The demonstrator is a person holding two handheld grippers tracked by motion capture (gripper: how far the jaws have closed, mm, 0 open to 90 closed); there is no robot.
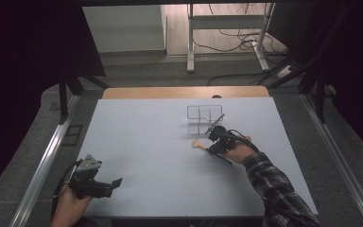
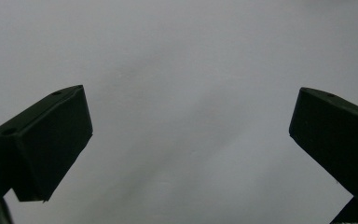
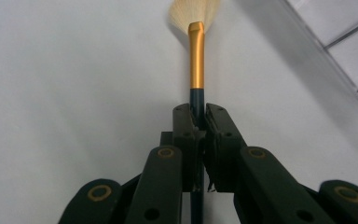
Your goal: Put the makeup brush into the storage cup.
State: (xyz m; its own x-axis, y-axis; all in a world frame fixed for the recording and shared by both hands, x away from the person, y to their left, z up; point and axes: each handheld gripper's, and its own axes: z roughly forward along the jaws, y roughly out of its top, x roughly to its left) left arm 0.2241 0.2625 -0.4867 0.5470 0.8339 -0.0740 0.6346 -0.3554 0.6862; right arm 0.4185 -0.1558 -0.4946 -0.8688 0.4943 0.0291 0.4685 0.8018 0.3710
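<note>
So the right gripper (image 3: 198,114) has its jaws clamped tight on the dark handle of a fan brush (image 3: 196,60), with the gold ferrule and pale bristles sticking straight out past the fingertips. The brush's long axis runs right in line with the jaws, handle end trailing back between them toward the hand.

In the high view the brush (image 1: 199,145) lies low over the white table (image 1: 137,156), bristles pointing away from the clear organizer (image 1: 204,116) toward the table's left. The organizer sits just behind the right gripper (image 1: 212,142), near but not touching it (a thin dark stick seems to lean out of it, hard to make out). My guess is the brush is headed for one of its compartments, so the whole thing turns on swinging that long axis up and round toward the organizer; its near wall is what could catch the bristles.

The left gripper (image 1: 105,187) is well away from the organizer at the near left corner, jaws spread wide with nothing between them, just bare tabletop (image 2: 177,93).
</note>
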